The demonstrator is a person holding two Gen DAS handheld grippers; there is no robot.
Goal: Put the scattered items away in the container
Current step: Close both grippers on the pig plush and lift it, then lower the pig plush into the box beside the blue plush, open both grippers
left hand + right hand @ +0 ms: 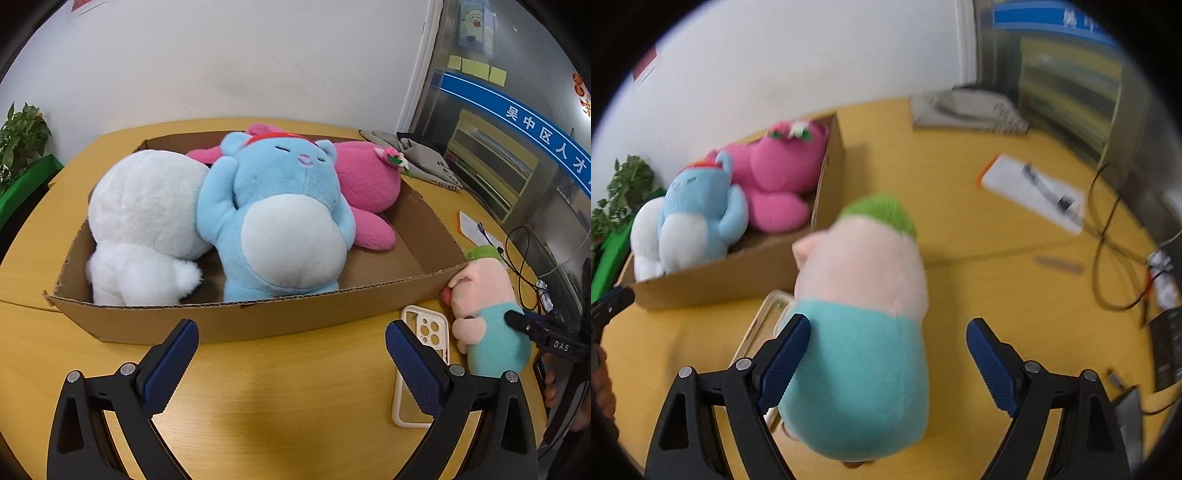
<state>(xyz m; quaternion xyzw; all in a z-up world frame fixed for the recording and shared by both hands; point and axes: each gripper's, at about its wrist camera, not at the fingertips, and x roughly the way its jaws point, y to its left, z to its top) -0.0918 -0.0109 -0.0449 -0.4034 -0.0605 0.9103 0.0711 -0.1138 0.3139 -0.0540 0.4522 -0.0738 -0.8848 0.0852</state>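
two-view plate, toy tidying on a yellow table (258, 387). the right tongs (886, 354) stand apart around the pig plush (864, 332): the left pad touches or nearly touches its teal body, the right pad is clear of it, so nothing is clamped yet. the left tongs (291, 354) also stand apart and hold nothing, hovering just short of the near wall of the cardboard box (258, 321), which lies straight ahead of them and already holds the white plush (147, 221), blue plush (284, 214) and pink plush (369, 181).

likely hazards: an off-centre closure could pinch only loose fabric, letting the round soft body slip or roll out. the phone case (421, 350), lying just beside the pig under the left pad, could be caught or dragged. the crowded box leaves only the corner nearest the pig free.
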